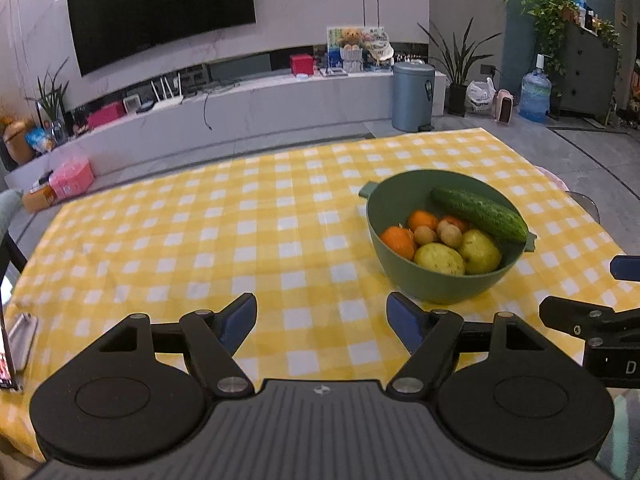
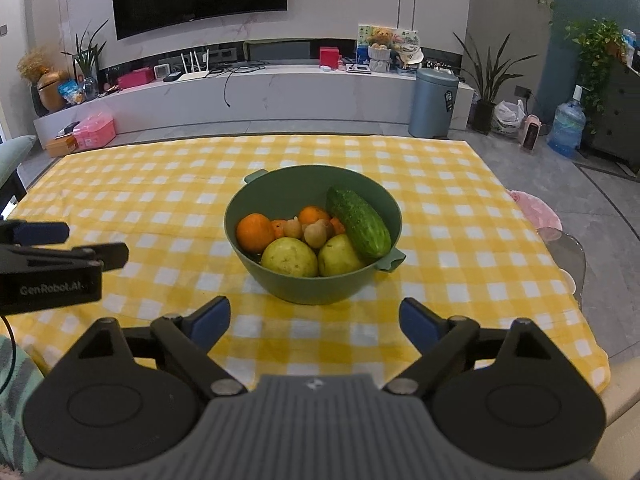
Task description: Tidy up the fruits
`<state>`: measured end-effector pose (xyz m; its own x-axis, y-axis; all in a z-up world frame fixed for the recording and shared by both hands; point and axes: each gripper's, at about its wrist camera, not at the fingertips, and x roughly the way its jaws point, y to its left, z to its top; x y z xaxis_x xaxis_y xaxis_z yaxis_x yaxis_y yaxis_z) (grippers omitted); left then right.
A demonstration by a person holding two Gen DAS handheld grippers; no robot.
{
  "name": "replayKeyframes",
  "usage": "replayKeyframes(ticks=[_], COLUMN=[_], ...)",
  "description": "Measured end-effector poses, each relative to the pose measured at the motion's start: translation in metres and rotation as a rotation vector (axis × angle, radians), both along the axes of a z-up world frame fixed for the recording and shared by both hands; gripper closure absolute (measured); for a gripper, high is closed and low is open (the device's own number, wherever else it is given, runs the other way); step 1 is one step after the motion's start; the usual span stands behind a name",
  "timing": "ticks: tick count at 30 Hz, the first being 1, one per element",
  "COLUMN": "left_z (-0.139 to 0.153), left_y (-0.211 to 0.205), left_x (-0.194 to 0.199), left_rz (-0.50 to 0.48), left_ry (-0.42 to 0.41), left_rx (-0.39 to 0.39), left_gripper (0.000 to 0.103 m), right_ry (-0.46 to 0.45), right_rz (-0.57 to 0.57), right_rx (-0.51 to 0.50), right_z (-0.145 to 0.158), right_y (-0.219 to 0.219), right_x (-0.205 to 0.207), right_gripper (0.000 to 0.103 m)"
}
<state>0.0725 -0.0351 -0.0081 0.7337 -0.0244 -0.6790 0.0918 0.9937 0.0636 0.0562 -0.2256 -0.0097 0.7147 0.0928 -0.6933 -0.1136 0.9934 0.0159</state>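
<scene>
The worktop, under a yellow checked cloth, carries a green bowl near its middle. The left gripper and right gripper hover before the bowl, both spread wide, grasping nothing. Inside lie a cucumber against the right rim, two yellow-green fruits, oranges and small brown fruits.
</scene>
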Motion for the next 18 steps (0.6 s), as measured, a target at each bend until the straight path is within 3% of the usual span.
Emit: replayKeyframes(ticks=[18], left_z=[-0.0008], left_y=[-0.0016], left_x=[-0.0081], left_rz=[-0.01], left_ry=[0.043], left_rx=[-0.014], left_gripper=[0.016], right_ry=[0.003], right_rz=[-0.025], right_rx=[-0.014], right_z=[0.0035], right_y=[-0.0036], right_x=[-0.0094], right_gripper=[0.012])
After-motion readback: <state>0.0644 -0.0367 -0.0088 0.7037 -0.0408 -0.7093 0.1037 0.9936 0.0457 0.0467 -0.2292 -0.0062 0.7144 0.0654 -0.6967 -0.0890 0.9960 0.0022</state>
